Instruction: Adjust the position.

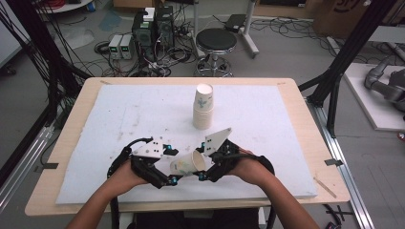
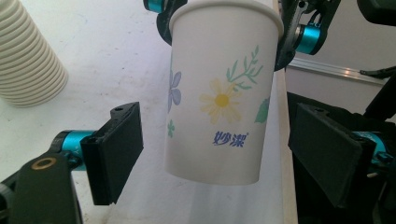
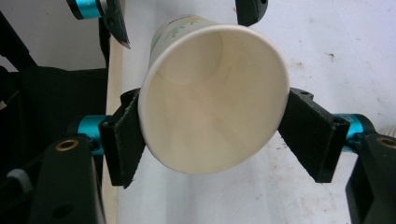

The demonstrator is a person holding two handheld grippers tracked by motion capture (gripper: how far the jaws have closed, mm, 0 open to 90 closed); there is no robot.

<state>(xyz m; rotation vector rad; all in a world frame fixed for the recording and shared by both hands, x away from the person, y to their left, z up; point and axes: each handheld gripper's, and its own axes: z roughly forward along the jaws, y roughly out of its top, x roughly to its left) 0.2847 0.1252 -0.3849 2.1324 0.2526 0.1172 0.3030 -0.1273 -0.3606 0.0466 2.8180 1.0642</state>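
One loose paper cup (image 1: 187, 163) above worktop (image 1: 286, 138) near edge, clenched at rim in my right gripper (image 1: 204, 162). Left gripper (image 1: 177, 167) jaws released, flanking cup base, untouching. One cup stack (image 1: 203, 107) behind.

1. My left gripper (image 1: 168, 177) and right gripper (image 1: 203, 169) crowd each other at the near edge, with the paper cup (image 1: 187, 164) wedged between them.
2. Straight ahead the cup stack (image 1: 203, 107) stands mid-mat, so that's the one blocker.
3. Loads of bare white mat (image 1: 286, 133) left and right of the stack to swing through.
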